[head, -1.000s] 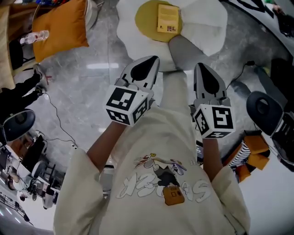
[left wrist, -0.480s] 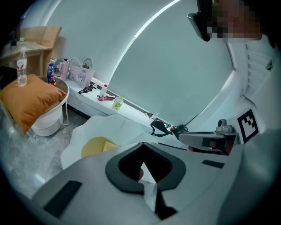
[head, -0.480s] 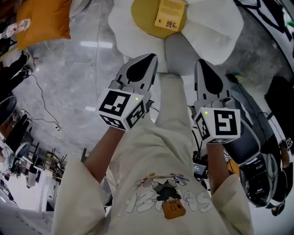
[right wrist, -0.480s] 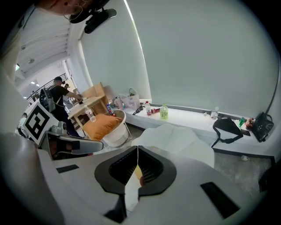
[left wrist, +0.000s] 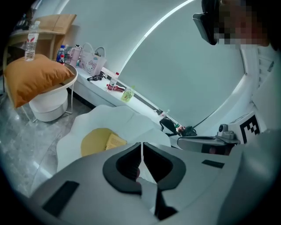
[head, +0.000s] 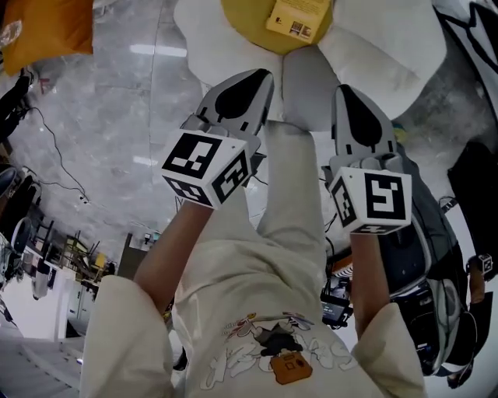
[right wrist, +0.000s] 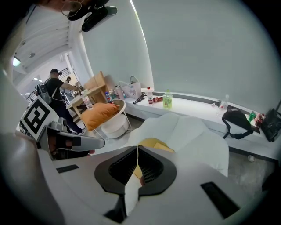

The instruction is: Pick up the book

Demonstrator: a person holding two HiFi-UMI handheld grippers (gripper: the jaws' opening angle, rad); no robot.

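Item: book (head: 299,17), flat on yellow centre of flower cushion (head: 381,47). Both closed, empty: left hand-held gripper (head: 259,76), right hand-held gripper (head: 347,90). Open one before you reach the book's edge.

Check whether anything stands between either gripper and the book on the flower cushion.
Nothing visible does. The book lies uncovered on the yellow centre of the flower cushion. The left gripper and the right gripper, both shut and empty, are short of it, with only the cushion's low petals in between.
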